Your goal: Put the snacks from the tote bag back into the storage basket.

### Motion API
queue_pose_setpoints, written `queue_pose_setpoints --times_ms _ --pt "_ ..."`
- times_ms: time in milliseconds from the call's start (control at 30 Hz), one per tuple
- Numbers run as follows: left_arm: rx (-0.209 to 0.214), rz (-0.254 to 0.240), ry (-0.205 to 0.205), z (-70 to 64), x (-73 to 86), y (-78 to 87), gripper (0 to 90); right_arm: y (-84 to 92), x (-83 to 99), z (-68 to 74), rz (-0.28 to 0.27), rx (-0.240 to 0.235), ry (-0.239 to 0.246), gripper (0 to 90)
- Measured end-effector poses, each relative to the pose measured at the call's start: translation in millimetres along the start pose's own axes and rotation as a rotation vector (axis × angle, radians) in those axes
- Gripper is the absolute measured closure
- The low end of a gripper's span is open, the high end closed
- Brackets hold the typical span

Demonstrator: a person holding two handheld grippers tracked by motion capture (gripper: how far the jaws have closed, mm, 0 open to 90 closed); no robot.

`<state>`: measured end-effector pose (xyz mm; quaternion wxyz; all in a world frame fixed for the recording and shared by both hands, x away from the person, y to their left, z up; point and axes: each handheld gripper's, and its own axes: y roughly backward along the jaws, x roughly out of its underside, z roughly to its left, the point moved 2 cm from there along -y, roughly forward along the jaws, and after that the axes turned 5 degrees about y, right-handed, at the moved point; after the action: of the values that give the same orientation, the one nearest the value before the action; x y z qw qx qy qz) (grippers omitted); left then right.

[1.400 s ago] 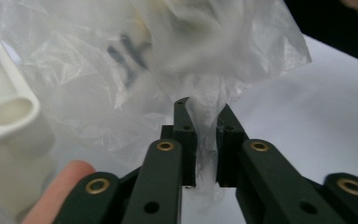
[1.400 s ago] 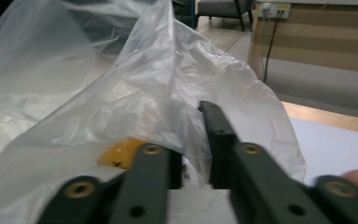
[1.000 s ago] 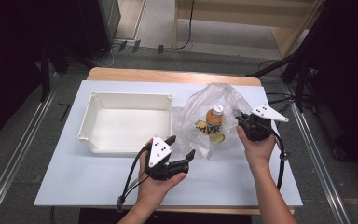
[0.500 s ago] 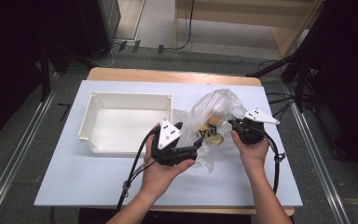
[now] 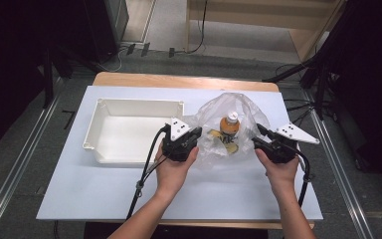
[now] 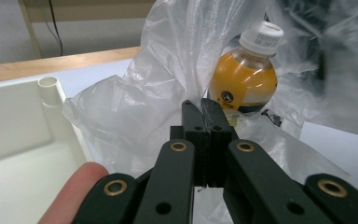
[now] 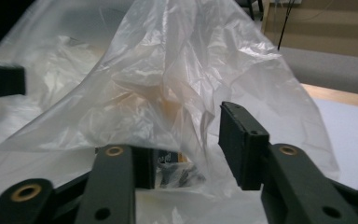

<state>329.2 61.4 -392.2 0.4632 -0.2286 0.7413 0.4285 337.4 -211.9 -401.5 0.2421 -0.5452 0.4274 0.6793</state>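
Clear, thin plastic is what they're working with: a crinkly bag [image 5: 227, 130] lying on the white table [image 5: 79, 189] just right of the white tray [image 5: 129, 130], with an orange drink bottle [image 5: 230, 125] standing inside it beside some small dark packets I can't make out. The film looks limp and slippery, so I'd guess it will sag and bunch rather than keep its shape, while the bottle gives the only real weight and could tip if the bag is tugged. The loose edges seem the best places to grip. The left gripper [image 6: 206, 122] has just clamped tight on a fold of film at the bag's left side. The right gripper [image 7: 186, 140] has just been opening; its jaws stand apart with film draped between them, not pinched.
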Motion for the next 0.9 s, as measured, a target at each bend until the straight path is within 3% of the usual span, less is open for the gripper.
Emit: queue_pose_setpoints --times_ms 267,400,667,800,900 --pt "-0.007 0.011 0.003 0.5 3.0 -5.6 90.0 31.8 -7.4 -2.7 -0.062 0.030 -0.006 55.1" --pt "-0.019 0.010 0.008 3.8 2.1 -5.0 90.0 39.8 -7.9 -8.3 -0.040 0.073 0.027 54.4" --pt "-0.031 0.013 0.021 8.6 2.1 -6.8 90.0 53.5 -0.9 -27.5 -0.044 0.126 -0.005 55.6" --pt "-0.028 0.025 0.008 5.9 4.7 -9.8 90.0 58.8 -4.6 -28.4 -0.073 0.107 -0.028 55.3" --pt "-0.024 0.026 0.009 4.1 5.6 -11.8 90.0 57.5 -13.9 -21.5 -0.092 0.070 -0.003 51.9"
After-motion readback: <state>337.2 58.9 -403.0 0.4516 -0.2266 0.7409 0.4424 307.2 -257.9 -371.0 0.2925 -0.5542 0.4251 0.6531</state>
